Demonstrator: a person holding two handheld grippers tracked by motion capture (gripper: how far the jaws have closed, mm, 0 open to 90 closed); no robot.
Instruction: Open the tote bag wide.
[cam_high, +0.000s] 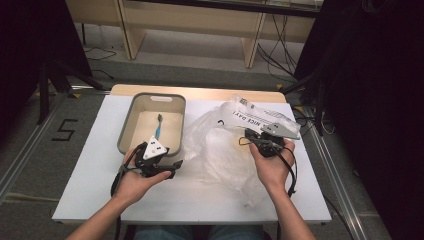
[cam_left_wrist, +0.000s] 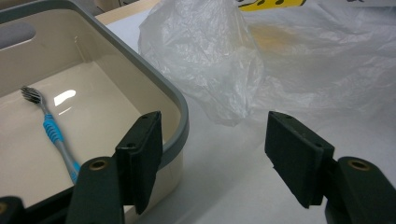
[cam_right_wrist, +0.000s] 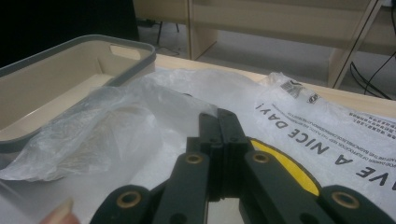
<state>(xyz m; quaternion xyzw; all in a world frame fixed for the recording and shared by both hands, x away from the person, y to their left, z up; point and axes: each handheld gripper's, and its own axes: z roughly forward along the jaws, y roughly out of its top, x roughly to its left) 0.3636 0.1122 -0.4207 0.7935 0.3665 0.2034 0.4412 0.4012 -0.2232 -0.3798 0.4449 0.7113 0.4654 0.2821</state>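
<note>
The left tool (cam_high: 170, 164) sits at the near right corner of the grey-rimmed bin (cam_high: 126, 125), its two pads parted with nothing between them; in the left gripper view (cam_left_wrist: 212, 154) one pad stands over the bin's rim and the other over bare white tabletop (cam_high: 90, 165). No earlier picture is at hand, so only that open stance can be told.

Inside the bin lies a toothbrush (cam_high: 158, 127) with a blue grip. Its long axis runs along the bin's length, bristle head toward the far end and handle toward the near end, where the left tool is. In the left gripper view the toothbrush (cam_left_wrist: 51, 130) rests flat on the bin floor, apart from the walls, with open floor on either side of it.

Just right of the bin, a crumpled clear plastic bag (cam_high: 225, 145) with black lettering spreads over the tabletop; its nearest fold comes close to the bin's right wall. A narrow strip of bare tabletop shows between bin and bag at the near side.

Farther right of the bin, the right tool (cam_high: 246, 133) rests on top of the bag. In the right gripper view (cam_right_wrist: 219, 122) its jaws are pressed fully together; whether they pinch any film I cannot tell.
</note>
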